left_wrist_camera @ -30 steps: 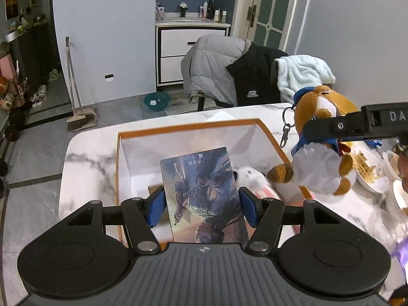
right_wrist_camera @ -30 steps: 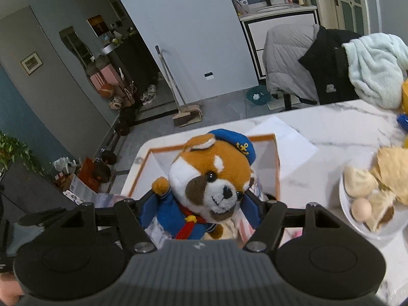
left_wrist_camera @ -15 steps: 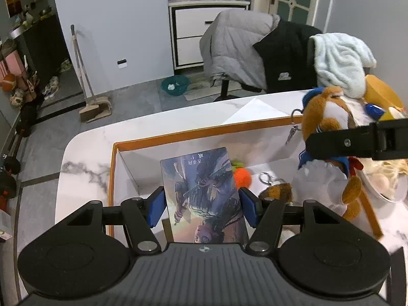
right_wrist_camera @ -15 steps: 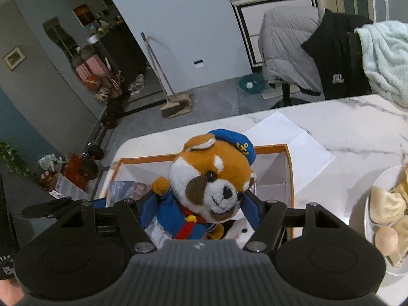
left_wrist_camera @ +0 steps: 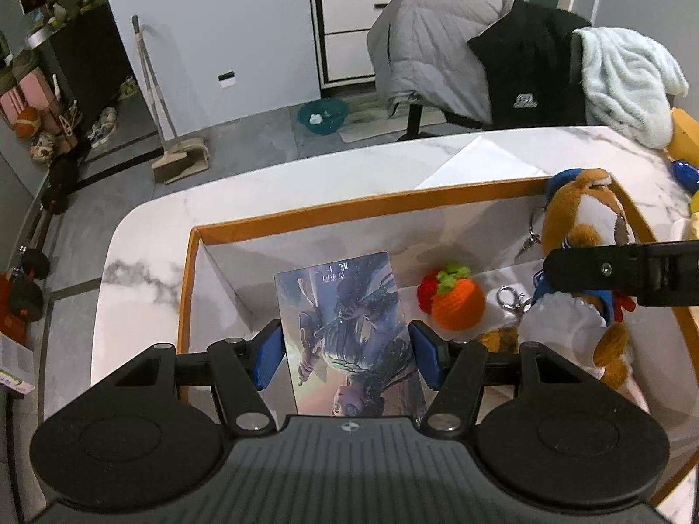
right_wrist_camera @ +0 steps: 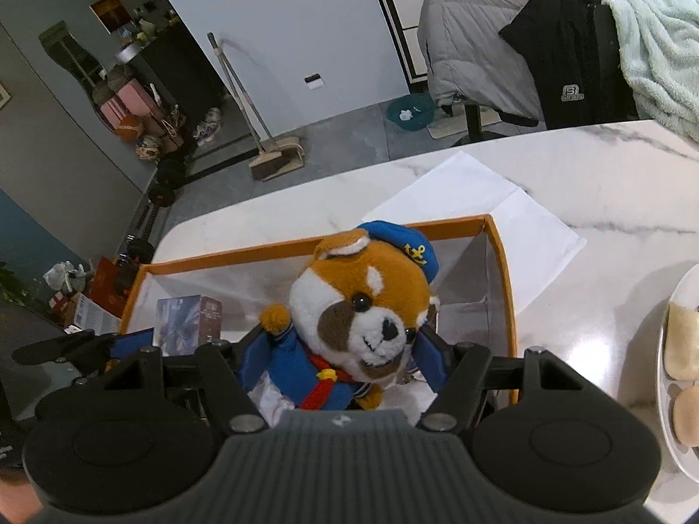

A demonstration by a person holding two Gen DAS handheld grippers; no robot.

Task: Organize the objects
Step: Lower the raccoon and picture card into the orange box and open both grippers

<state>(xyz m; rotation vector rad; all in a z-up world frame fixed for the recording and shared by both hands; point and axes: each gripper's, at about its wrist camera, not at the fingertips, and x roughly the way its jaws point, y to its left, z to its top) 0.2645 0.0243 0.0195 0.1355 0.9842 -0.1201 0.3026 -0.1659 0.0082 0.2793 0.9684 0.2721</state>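
Note:
My left gripper (left_wrist_camera: 347, 356) is shut on a flat illustrated box (left_wrist_camera: 349, 332) and holds it over the left part of an orange-rimmed white box (left_wrist_camera: 349, 212). My right gripper (right_wrist_camera: 338, 360) is shut on a plush dog in a blue sailor cap (right_wrist_camera: 362, 305) and holds it over the right part of the same box (right_wrist_camera: 502, 257). The plush also shows in the left wrist view (left_wrist_camera: 581, 236). A knitted orange and red fruit charm (left_wrist_camera: 454, 301) with a key ring lies inside the box.
A white paper sheet (right_wrist_camera: 480, 201) lies on the marble table (right_wrist_camera: 611, 183) behind the box. A plate of food (right_wrist_camera: 681, 362) sits at the right. A chair draped with jackets and a towel (left_wrist_camera: 502, 56) stands beyond the table.
Both grippers have moved over the box with their loads. The plush now hangs lower inside the box's right side, and the knitted fruit charm has come into view.

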